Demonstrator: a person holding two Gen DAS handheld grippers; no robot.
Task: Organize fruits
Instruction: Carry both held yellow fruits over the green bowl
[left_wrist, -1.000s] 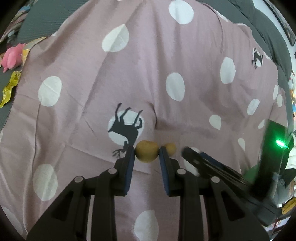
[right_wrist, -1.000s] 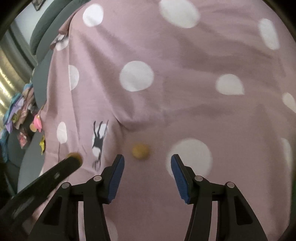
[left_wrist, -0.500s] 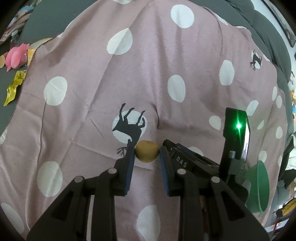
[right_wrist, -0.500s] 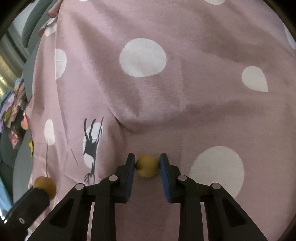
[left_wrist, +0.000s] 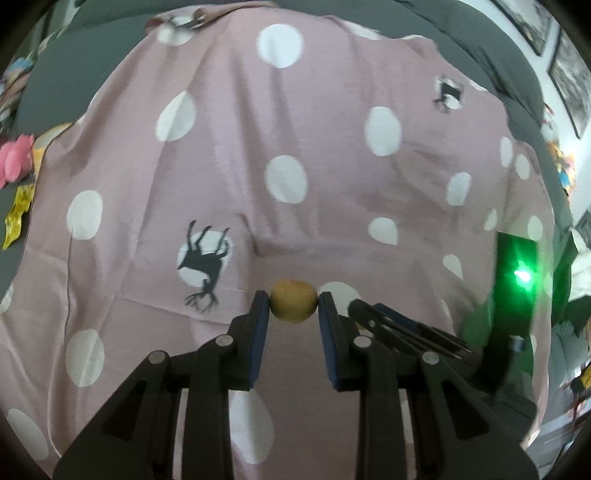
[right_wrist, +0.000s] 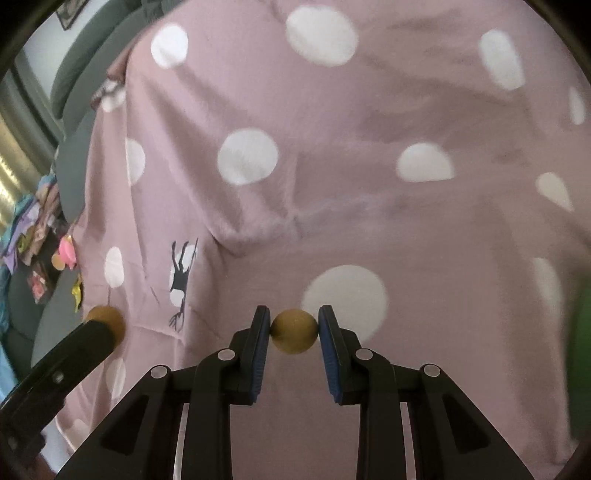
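My left gripper is shut on a small round yellow-brown fruit and holds it above the pink dotted cloth. My right gripper is shut on a second, similar fruit, also off the cloth. In the left wrist view the right gripper shows as dark fingers just right of mine. In the right wrist view the left gripper's arm enters at lower left with its fruit at the tip.
The cloth has white dots and a black deer print. A pink toy and yellow wrappers lie at the left off the cloth. A green lit device stands at the right. Grey cushions ring the cloth's far edge.
My right gripper came down, closed on the loose fruit and lifted it. My left gripper kept its fruit and rose a little; the view has widened.
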